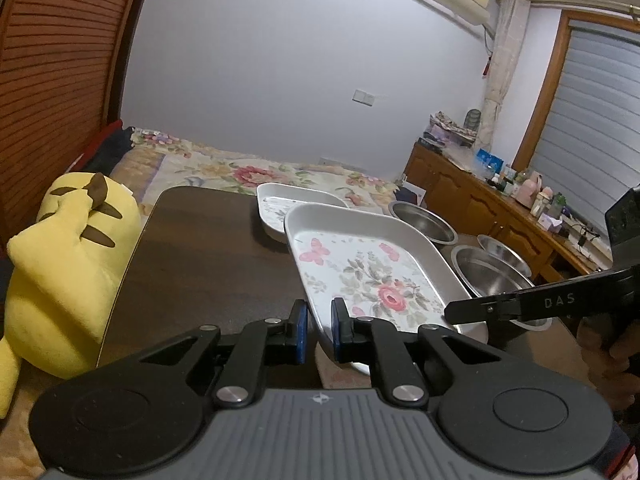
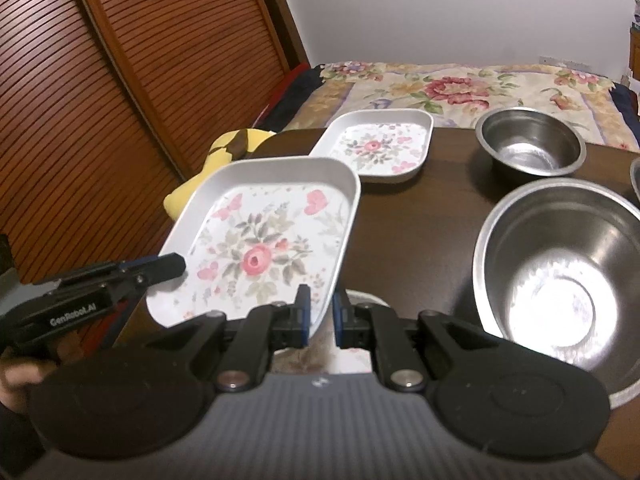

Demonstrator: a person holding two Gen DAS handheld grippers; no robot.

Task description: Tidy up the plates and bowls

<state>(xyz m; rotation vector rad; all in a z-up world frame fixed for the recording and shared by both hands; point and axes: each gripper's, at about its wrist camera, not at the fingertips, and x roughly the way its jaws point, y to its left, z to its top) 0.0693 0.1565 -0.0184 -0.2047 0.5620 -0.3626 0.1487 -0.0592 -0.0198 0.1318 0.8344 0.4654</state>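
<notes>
A rectangular white plate with a flower print (image 1: 360, 276) (image 2: 264, 248) hangs tilted above the dark table (image 1: 208, 256) (image 2: 424, 216), held from both sides. My left gripper (image 1: 319, 330) (image 2: 172, 266) is shut on its left rim. My right gripper (image 2: 321, 316) (image 1: 456, 314) is shut on the opposite rim. A second floral plate (image 1: 276, 208) (image 2: 380, 144) lies flat at the table's far side. To the right stand steel bowls: a small one (image 1: 424, 222) (image 2: 532, 148) far back and a large one (image 1: 492, 276) (image 2: 560, 280) nearer.
A third steel bowl (image 1: 510, 250) (image 2: 636, 176) shows partly at the right. A yellow plush toy (image 1: 68, 260) (image 2: 224, 152) leans at the table's left edge. A bed with a floral cover (image 1: 224, 168) (image 2: 460, 84) lies behind the table, and a slatted wooden door (image 2: 120, 80) stands to the left.
</notes>
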